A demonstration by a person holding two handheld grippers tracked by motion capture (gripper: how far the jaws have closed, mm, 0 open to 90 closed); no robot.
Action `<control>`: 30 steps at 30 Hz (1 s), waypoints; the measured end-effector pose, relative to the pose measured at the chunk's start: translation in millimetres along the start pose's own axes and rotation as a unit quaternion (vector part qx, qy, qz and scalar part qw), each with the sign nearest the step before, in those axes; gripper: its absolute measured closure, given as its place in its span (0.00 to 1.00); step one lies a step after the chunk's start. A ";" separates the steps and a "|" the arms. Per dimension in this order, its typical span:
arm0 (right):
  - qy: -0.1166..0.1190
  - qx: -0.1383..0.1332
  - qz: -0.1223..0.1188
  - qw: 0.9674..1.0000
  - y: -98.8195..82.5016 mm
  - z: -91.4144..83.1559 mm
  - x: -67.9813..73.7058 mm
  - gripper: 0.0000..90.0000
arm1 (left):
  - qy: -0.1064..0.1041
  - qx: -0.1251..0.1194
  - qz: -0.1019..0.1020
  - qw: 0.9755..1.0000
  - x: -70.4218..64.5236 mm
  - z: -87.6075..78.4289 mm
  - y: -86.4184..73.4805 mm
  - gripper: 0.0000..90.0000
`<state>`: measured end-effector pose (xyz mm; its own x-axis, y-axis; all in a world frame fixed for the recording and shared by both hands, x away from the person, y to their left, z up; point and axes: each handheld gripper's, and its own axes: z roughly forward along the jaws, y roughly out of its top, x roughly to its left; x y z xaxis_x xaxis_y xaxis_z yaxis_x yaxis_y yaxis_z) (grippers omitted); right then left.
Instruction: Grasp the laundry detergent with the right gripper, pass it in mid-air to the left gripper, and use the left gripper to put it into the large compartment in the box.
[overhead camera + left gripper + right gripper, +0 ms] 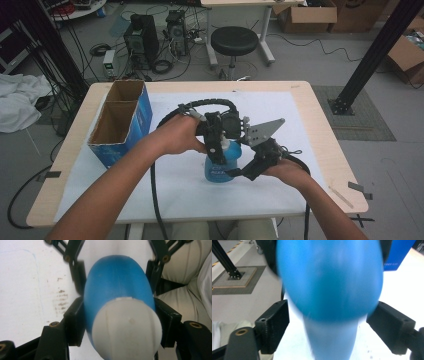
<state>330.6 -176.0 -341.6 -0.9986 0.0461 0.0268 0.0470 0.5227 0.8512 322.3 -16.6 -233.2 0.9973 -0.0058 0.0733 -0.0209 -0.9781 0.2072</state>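
High view, blue bottle (221, 167) at frame centre on the white tabletop (300, 190), left tongs (219, 150) clamped on its top, left gripper view, pads pressing its sides, right gripper view, right tongs (329, 327) released, bottle between them.

High cam overhead, gripper cams close — share bottle (222, 162)

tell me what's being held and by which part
The left claw is shut on the blue bottle near its white top; the right claw stands open around its body.
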 end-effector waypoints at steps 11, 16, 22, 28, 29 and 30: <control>-0.030 0.052 0.055 0.997 -23.1 -36.5 -3.7 0.17 | 0.035 -0.019 -0.105 0.994 7.3 -25.0 -22.7 0.42; -0.036 0.096 0.063 0.993 -26.1 -53.0 -1.9 0.17 | 0.059 -0.004 -0.193 0.979 16.5 -33.4 -30.1 0.42; -0.036 0.140 0.073 0.987 -29.2 -71.7 -2.6 0.19 | 0.081 -0.001 -0.253 0.964 24.8 -40.4 -38.5 0.42; -0.044 0.184 0.076 0.979 -28.0 -87.1 -1.2 0.19 | 0.091 -0.005 -0.306 0.948 33.0 -49.7 -49.9 0.42; -0.046 0.193 0.075 0.977 -27.2 -90.1 -1.0 0.19 | 0.094 -0.007 -0.312 0.945 33.9 -51.0 -51.2 0.42; -0.046 0.200 0.074 0.976 -26.7 -92.3 -0.9 0.19 | 0.096 -0.005 -0.322 0.942 34.9 -52.4 -52.1 0.42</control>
<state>327.9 -268.5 -316.0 -0.9744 0.2134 0.0710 0.2153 0.7944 0.5680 354.5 45.0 -190.3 0.7720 0.6272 0.1034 0.5832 -0.7635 0.2773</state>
